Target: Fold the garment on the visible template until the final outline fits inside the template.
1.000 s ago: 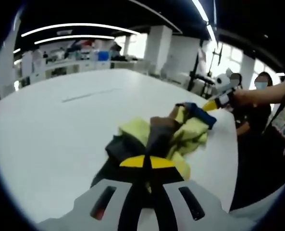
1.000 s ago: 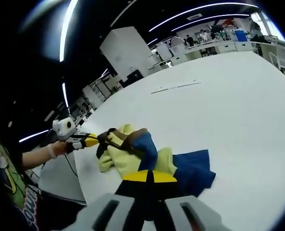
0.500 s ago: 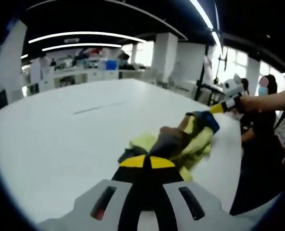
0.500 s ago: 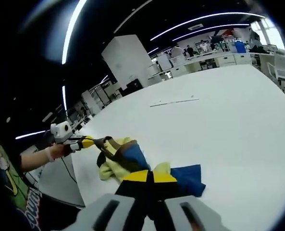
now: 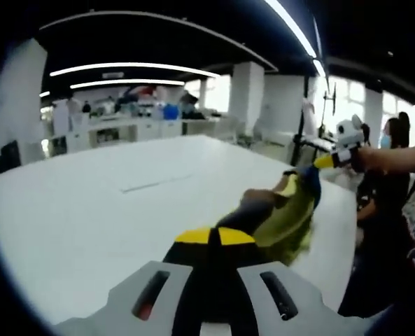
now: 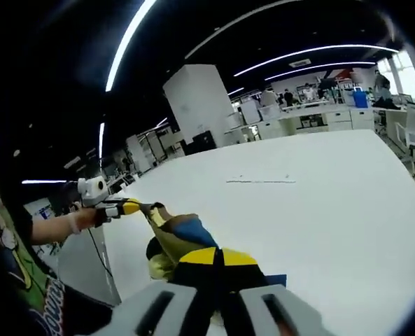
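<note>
White worktop (image 5: 88, 224) broad, faint line marking (image 5: 155, 184) on surface mid-way across. Garment (image 5: 280, 213), yellow with blue and dark patches, stretched taut between both tools, raised over near edge of worktop; blue corner (image 6: 276, 280) hangs low. Left tool (image 5: 214, 236) pressed together, pinching dark end of garment. Right tool (image 6: 217, 257) pressed together, pinching blue-yellow end. Each tool appears in other view, yellow-tipped, gripping opposite end. Person's forearm (image 6: 50, 227) behind left tool.

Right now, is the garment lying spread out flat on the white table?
No. In the left gripper view the garment is bunched and stretched between the left gripper and the right gripper, above the white table.
</note>
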Available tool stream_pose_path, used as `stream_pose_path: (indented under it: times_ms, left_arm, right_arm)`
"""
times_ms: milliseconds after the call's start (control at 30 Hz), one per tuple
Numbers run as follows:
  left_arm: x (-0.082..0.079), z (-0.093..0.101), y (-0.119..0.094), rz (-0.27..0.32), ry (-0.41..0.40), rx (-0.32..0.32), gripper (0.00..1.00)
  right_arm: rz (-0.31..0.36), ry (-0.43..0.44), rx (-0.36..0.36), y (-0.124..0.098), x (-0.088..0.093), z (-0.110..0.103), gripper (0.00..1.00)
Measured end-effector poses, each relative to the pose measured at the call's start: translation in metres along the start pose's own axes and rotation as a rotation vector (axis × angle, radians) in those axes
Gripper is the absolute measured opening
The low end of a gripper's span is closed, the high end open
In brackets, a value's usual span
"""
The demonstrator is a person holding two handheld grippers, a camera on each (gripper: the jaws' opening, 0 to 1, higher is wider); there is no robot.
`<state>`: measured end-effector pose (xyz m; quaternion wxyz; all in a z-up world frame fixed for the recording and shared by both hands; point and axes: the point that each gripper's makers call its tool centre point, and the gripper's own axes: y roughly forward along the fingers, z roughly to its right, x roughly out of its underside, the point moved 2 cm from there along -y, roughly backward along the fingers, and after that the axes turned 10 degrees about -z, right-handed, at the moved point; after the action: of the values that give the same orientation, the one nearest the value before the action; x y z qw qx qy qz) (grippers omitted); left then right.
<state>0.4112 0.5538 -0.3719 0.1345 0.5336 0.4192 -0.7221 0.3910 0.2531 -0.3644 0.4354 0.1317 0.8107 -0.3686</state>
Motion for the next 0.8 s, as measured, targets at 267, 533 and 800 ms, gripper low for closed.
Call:
stream_pose_path:
  times_ms: [267,533,800]
  left_arm:
    - [-0.043,-0.003,-0.019,0.085,0.038,-0.025,0.00]
    - [-0.073,-0.005,-0.038,0.154,-0.025,-0.046,0.00]
    - [-0.098,-0.013,-0.051,0.228,-0.008,-0.089,0.00]
  right_arm:
    - [0.103,-0.081,0.002,-0.019,-0.045,-0.015,0.00]
    - [0.159,-0.155,-0.003,-0.027,-0.076,-0.034,0.00]
    - [0.207,-0.210,-0.015,-0.031,-0.105,-0.046,0.00]
